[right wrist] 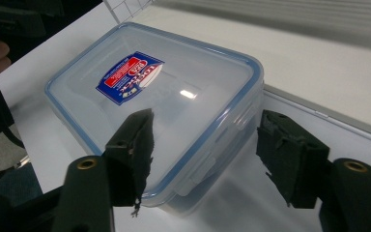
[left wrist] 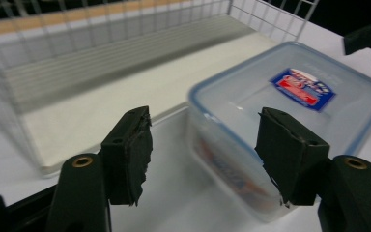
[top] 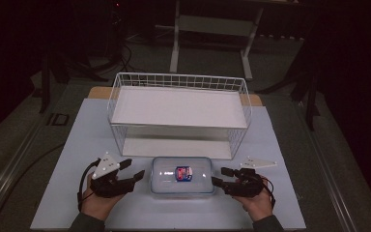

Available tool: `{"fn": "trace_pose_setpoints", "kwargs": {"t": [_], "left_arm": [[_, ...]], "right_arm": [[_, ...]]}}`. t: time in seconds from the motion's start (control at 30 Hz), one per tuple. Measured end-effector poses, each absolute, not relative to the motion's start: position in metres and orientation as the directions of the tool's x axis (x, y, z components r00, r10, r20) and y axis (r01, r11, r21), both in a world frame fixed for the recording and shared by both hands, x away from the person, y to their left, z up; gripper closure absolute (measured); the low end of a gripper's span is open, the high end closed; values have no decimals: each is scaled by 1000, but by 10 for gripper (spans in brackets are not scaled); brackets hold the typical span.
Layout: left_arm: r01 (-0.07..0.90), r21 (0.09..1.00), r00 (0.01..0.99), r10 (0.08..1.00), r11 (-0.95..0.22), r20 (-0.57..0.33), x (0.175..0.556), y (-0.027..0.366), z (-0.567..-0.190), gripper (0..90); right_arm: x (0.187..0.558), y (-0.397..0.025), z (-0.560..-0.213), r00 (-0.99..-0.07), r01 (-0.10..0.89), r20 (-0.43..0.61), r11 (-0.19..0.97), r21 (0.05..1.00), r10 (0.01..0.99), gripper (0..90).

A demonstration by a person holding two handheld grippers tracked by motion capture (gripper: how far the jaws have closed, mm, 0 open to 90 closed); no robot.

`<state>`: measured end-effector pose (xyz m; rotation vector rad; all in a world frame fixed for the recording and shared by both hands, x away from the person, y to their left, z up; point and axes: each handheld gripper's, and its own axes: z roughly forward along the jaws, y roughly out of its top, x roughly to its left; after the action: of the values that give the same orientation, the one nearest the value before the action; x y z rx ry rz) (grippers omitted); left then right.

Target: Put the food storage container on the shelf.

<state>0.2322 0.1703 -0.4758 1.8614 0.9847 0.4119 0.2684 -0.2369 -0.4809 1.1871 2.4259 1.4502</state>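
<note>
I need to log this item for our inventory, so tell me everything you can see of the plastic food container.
The plastic food container is a clear, rounded-rectangular box, its lid on and edged in blue with a red-and-blue label in the middle. It sits flat on the white table, just before the white wire basket. The open left tool and open right tool flank its short ends; contact cannot be confirmed. Nothing shows inside it.

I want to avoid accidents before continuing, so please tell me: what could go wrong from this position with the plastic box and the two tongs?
1. Both tongs, left and right, are open at opposite ends of the plastic box; uneven closing may push or tilt it.
2. The smooth lid and walls may slip from the pads.
3. The wire basket stands close behind; a lifted box could knock its front edge.
</note>
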Motion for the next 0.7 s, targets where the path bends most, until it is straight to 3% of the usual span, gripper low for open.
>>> {"fn": "trace_pose_setpoints", "kwargs": {"t": [0.43, 0.7], "left_arm": [[582, 791, 637, 710, -188, -300, 248, 148, -493, 288], [630, 752, 624, 703, -196, -340, 257, 138, -501, 236]], "right_arm": [[276, -228, -492, -680, 642, 400, 236, 729, 614, 244], [283, -225, -499, -660, 683, 458, 221, 697, 595, 200]]}}
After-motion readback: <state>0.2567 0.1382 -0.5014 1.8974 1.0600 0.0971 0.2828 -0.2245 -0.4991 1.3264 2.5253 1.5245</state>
